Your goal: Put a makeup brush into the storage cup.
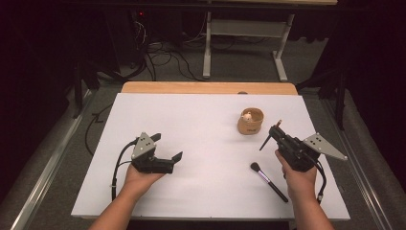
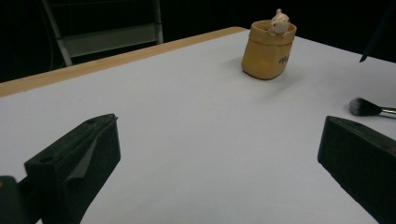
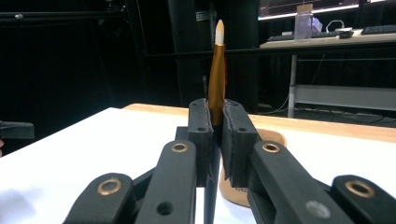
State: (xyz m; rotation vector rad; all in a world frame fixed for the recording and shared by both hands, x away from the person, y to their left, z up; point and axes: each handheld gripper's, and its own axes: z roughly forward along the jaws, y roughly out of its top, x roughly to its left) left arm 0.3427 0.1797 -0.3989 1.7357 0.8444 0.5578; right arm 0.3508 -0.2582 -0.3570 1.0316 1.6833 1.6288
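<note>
Dim overall, white table sheet (image 1: 201,158) brightest, lit from above; surroundings near black from 9 through 3 o'clock. Soft shadows. High view grainy; near jaws blurred at 6 o'clock.

Hidden and cropped parts

In the right gripper view the closed jaws of the right tool (image 3: 215,140) cover the thin brush (image 3: 216,70) at mid-length and most of the tan cup (image 3: 233,189); in the left gripper view the picture's right edge cuts off the powder brush (image 2: 371,108) handle, and the cup's lettering is too blurred to read
</note>
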